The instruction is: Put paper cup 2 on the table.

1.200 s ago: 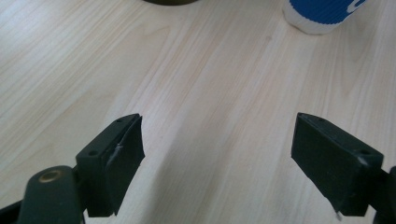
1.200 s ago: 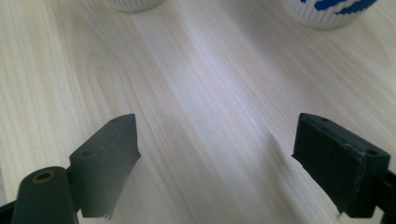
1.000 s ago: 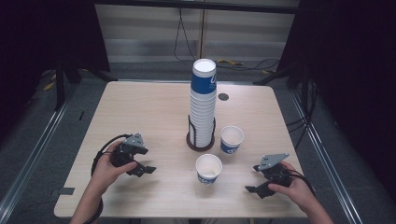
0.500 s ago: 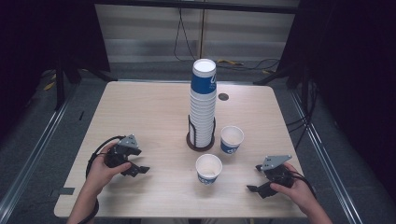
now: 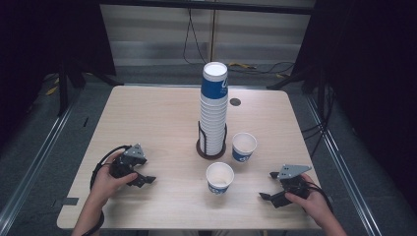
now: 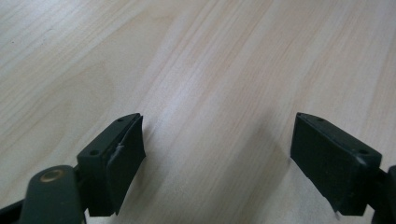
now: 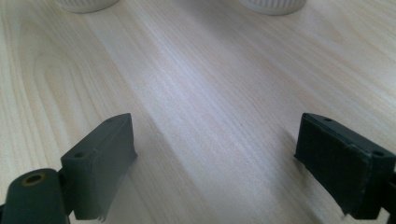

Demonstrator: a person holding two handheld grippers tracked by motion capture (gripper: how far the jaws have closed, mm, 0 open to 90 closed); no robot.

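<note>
A tall stack of blue-and-white paper cups (image 5: 214,110) stands in a black wire holder (image 5: 211,147) at the table's middle. Two single cups stand upright near it, one to its right (image 5: 244,146) and one in front (image 5: 220,177). My left gripper (image 5: 146,173) rests low over the table's front left, open, with bare wood between its jaws (image 6: 217,140). At the front right my right gripper (image 5: 267,185) points toward the cups; its jaws have just been opening and hold nothing (image 7: 215,144). Two cup bases (image 7: 86,3) (image 7: 273,4) show at the top of the right gripper view.
The wooden table (image 5: 157,118) has a small dark round cap (image 5: 235,102) behind the stack. Cables lie on the floor beyond the far edge (image 5: 255,66). Bare wood lies between each gripper and the cups.
My left gripper has slid a little to the left and sunk toward the table. The right gripper stays in place with its jaws spread wider. The cups have not moved.
</note>
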